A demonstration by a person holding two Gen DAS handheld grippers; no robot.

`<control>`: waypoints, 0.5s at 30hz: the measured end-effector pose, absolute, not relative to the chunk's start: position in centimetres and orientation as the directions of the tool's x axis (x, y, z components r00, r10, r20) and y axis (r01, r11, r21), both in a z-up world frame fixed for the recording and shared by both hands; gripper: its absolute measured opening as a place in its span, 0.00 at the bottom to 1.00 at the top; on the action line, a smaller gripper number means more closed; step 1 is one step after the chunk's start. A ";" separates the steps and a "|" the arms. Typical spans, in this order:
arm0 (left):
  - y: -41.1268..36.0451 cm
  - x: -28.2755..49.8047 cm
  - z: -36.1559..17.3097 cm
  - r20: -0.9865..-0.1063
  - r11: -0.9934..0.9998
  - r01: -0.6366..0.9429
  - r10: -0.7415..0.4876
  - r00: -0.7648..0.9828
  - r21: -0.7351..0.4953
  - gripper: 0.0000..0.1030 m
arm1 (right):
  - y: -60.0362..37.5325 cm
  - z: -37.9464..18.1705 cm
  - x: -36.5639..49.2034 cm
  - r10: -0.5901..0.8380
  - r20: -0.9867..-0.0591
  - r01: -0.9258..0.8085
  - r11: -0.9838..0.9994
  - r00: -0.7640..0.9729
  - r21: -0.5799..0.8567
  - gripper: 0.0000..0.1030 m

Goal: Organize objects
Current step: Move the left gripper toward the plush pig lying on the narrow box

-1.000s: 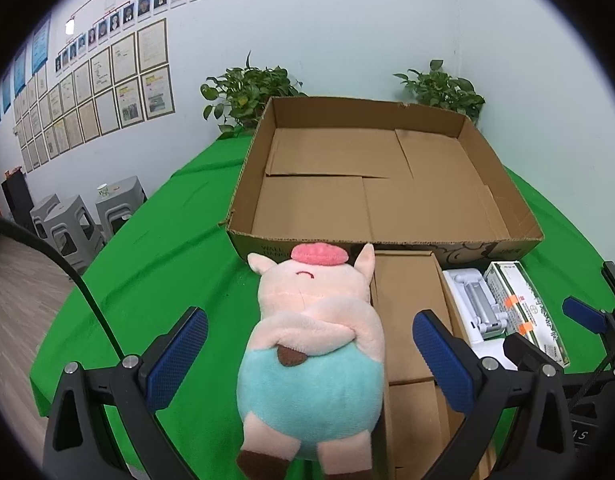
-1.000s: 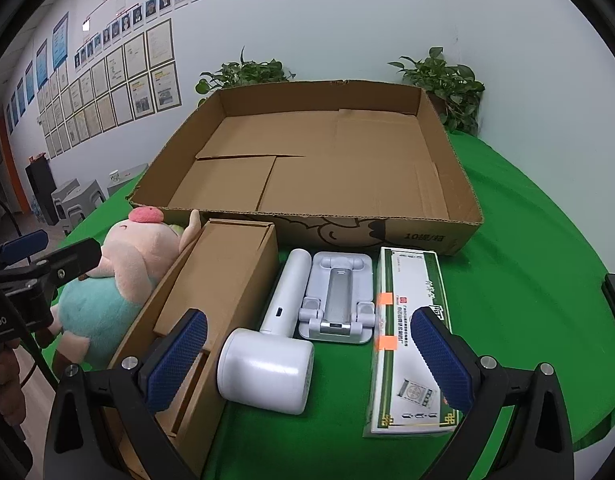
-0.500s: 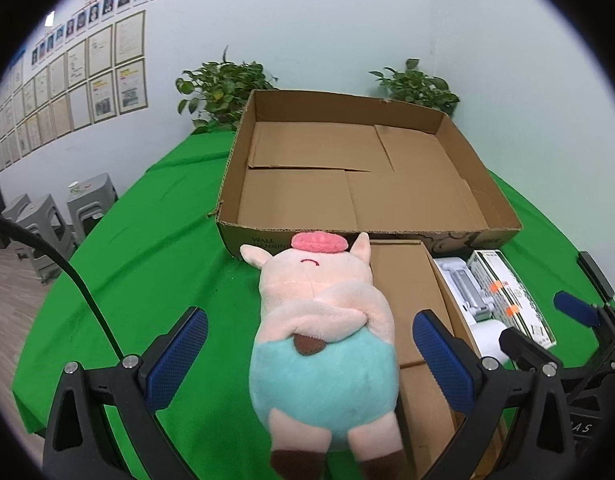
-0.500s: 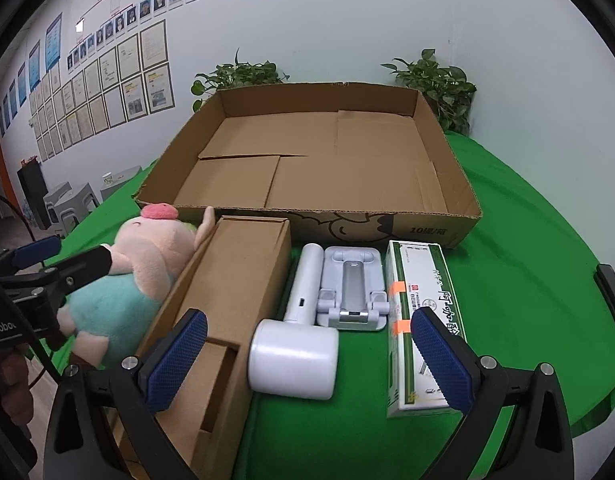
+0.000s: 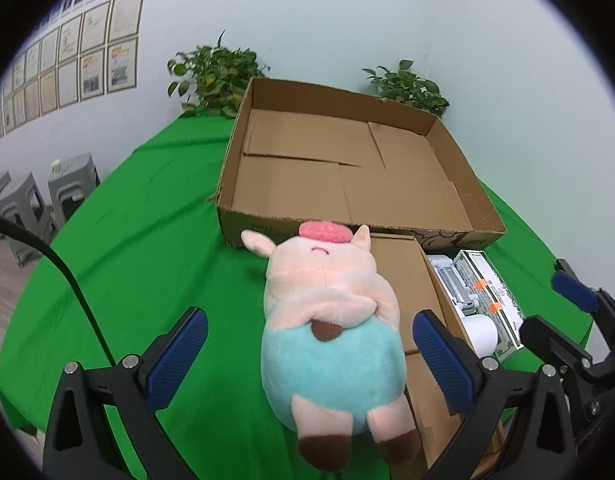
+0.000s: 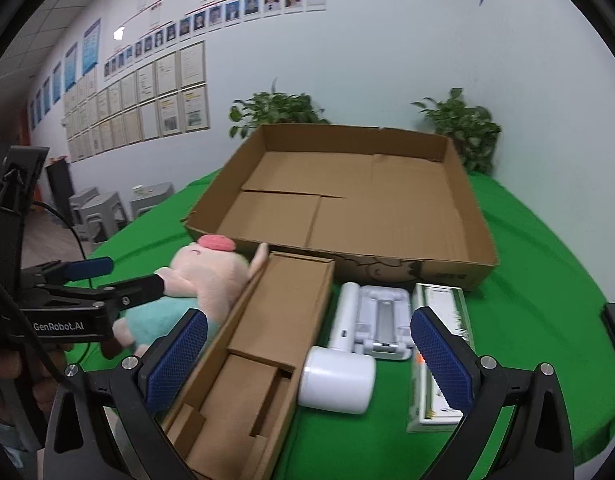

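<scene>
"GenRobot.AI" on the left tool (image 6: 119, 282)

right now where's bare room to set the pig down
The big box floor is bare wall to wall. Green cloth left of the pig is free. Crowded on its right: narrow carton, white gadgets, green-white pack.

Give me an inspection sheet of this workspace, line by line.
Surface: green cloth over the table.
Job's things: empty cardboard tray; plush pig; long brown box; white handheld device; white stand; green-and-white packet.
Clutter: nothing seen.
Grippers: left gripper open, straddling the pig; right gripper open, holding nothing.
Cables: black cable at left.
Surroundings: potted plants, framed papers, grey stools.
</scene>
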State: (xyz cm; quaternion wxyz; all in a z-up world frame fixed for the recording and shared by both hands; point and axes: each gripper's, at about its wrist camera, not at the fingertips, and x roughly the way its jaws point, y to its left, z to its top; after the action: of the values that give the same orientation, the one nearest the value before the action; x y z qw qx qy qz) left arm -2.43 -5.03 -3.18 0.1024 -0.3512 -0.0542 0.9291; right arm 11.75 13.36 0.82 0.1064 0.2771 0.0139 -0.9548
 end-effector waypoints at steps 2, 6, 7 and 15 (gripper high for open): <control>-5.3 -2.4 -3.4 -0.653 -0.969 -0.139 0.240 -0.719 -0.203 0.99 | 13.2 0.8 11.4 -0.244 -0.540 0.256 -0.965 -0.806 0.055 1.00; -5.8 -2.4 -3.9 -0.683 -0.959 -0.123 0.268 -0.680 -0.254 0.99 | 12.8 0.7 10.8 -0.345 -0.559 0.335 -0.934 -0.754 0.125 1.00; -5.8 -2.4 -3.9 -0.687 -0.958 -0.121 0.270 -0.675 -0.258 0.99 | 12.8 0.7 10.6 -0.370 -0.562 0.354 -0.924 -0.740 0.143 1.00; -5.3 -2.4 -3.9 -0.699 -0.953 -0.134 0.292 -0.653 -0.273 0.98 | 13.3 -0.1 9.8 -0.436 -0.590 0.400 -0.894 -0.679 0.201 0.99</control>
State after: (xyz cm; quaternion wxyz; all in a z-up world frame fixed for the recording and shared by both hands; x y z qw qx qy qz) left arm -2.42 -5.25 -3.94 0.1179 -0.3994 -0.0991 0.9038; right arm 9.83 13.30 -0.15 0.2283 0.3293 -0.0276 -0.9158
